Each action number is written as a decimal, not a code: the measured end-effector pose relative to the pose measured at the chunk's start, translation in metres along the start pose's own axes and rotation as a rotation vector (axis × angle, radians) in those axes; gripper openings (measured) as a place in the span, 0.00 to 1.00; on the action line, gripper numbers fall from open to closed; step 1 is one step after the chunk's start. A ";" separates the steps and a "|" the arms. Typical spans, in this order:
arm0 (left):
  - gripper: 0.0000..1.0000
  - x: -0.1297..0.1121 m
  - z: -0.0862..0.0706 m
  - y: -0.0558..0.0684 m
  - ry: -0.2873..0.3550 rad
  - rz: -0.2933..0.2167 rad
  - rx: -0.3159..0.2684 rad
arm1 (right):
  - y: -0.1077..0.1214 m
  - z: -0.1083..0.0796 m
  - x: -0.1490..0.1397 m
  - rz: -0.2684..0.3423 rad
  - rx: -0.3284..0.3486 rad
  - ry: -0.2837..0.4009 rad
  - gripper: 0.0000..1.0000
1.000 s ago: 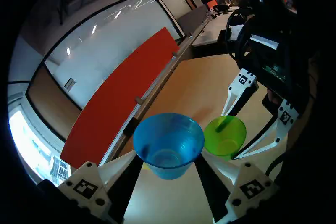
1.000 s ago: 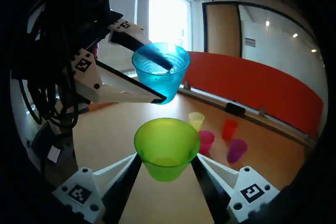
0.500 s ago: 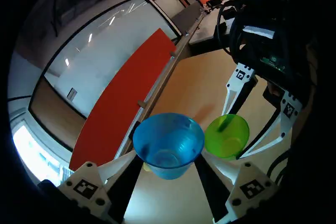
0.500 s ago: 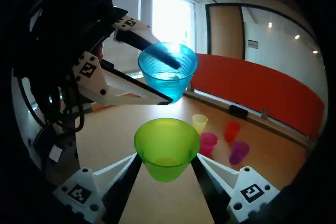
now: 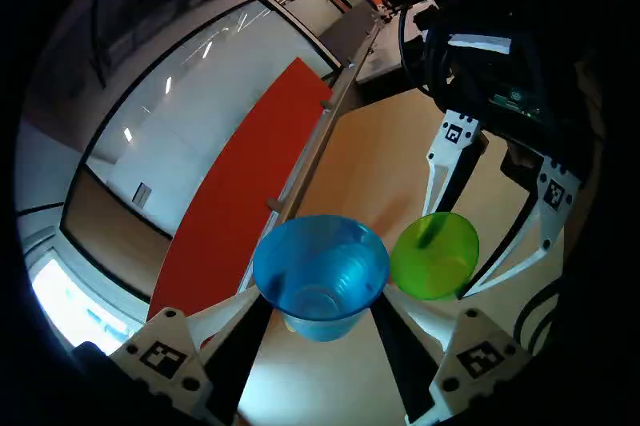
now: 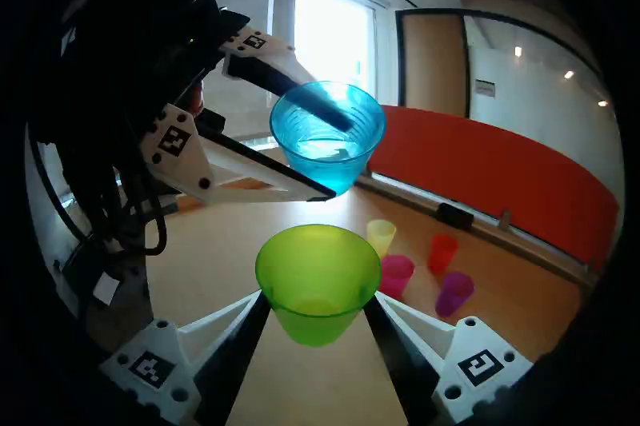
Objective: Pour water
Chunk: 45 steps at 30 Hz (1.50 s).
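The left tool (image 5: 320, 302) holds a blue cup (image 5: 320, 270) by its lower wall, one finger pressed on each side, at a medium gap. The cup is held in the air over the counter (image 5: 376, 154), its mouth open toward the camera. Rings show on the inside wall and the round base is visible at the bottom.

The right tool (image 6: 318, 304) grips a green cup (image 6: 318, 278) the same way, both fingers against the tapered sides, clear of the counter. The cup's base looks yellowish, and I cannot tell whether any water lies in it.

In the right gripper view the blue cup hangs above the green cup and a little farther off, slightly to the right, with open space between the two. It leans only slightly. One left finger crosses behind its rim and the other runs along its lower side. A pale level shows in the lower part of the blue cup. It may be water, but that is not certain. In the left gripper view the green cup appears just right of the blue cup, their rims close together, and I cannot tell whether they touch.

Farther along the counter stand four small cups near one another: yellow (image 6: 381, 236), pink (image 6: 396, 272), red (image 6: 442, 252) and purple (image 6: 454, 292). A red panel (image 6: 512, 178) runs along the counter's far edge, with a bright window (image 6: 336, 50) behind it. Black cables (image 6: 112, 202) hang from the body of the left tool.
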<state>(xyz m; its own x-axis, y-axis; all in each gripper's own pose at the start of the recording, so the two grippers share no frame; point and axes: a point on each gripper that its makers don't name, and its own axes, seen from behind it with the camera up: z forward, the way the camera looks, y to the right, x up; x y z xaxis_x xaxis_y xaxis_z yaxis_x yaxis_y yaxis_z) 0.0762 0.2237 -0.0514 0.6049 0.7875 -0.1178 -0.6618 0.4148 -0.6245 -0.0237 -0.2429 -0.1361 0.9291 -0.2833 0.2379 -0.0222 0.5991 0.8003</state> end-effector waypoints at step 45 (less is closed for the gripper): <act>0.79 0.010 0.004 -0.005 0.000 0.201 0.051 | 0.006 0.006 0.004 -0.020 0.007 0.001 0.86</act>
<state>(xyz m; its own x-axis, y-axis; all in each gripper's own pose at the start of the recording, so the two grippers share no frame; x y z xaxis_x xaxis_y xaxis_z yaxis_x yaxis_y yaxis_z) 0.0835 0.2320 -0.0462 0.4587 0.8566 -0.2361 -0.7908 0.2724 -0.5482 -0.0224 -0.2448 -0.1273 0.9298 -0.2943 0.2209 -0.0061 0.5879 0.8089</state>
